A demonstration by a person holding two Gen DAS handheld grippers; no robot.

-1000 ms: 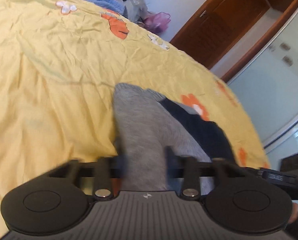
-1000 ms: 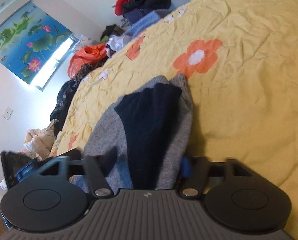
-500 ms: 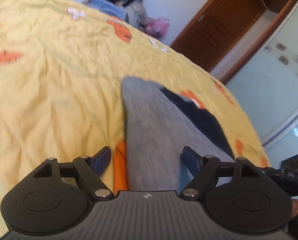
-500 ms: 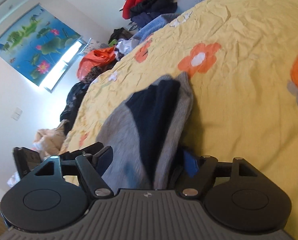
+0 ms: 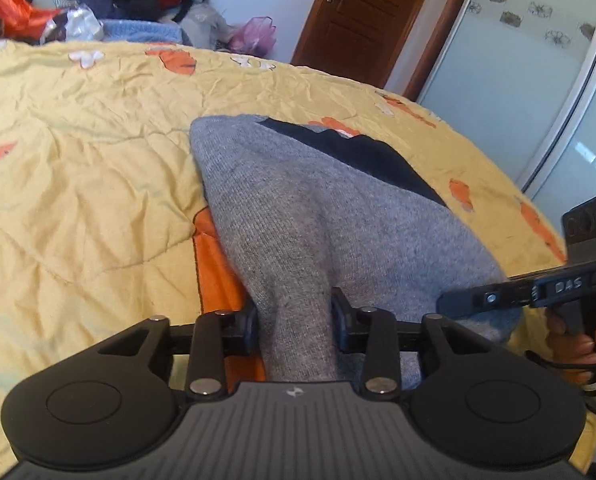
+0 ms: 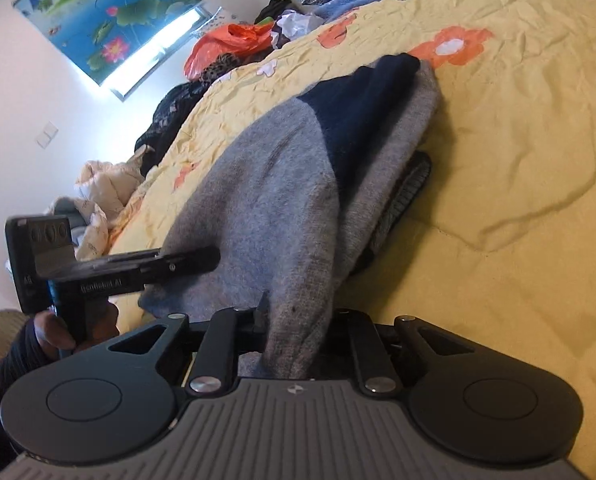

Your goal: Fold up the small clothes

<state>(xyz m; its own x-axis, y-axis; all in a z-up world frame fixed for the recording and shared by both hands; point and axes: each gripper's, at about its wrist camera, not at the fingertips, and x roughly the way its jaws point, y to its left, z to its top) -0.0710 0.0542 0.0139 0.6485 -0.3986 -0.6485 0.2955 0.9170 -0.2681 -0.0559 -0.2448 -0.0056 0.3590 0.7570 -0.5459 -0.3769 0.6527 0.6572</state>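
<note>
now both hand-held grippers (image 5: 294, 316) (image 6: 298, 320) pinch the grey sweater (image 5: 298, 216).

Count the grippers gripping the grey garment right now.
2. The left gripper pinches the garment at its near edge; the right gripper pinches the same edge further along. Both jaws are closing on fabric.

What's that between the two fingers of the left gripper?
A bunched fold of the grey sweater sits between the closing left gripper's fingers, seen in the left wrist view.
</note>
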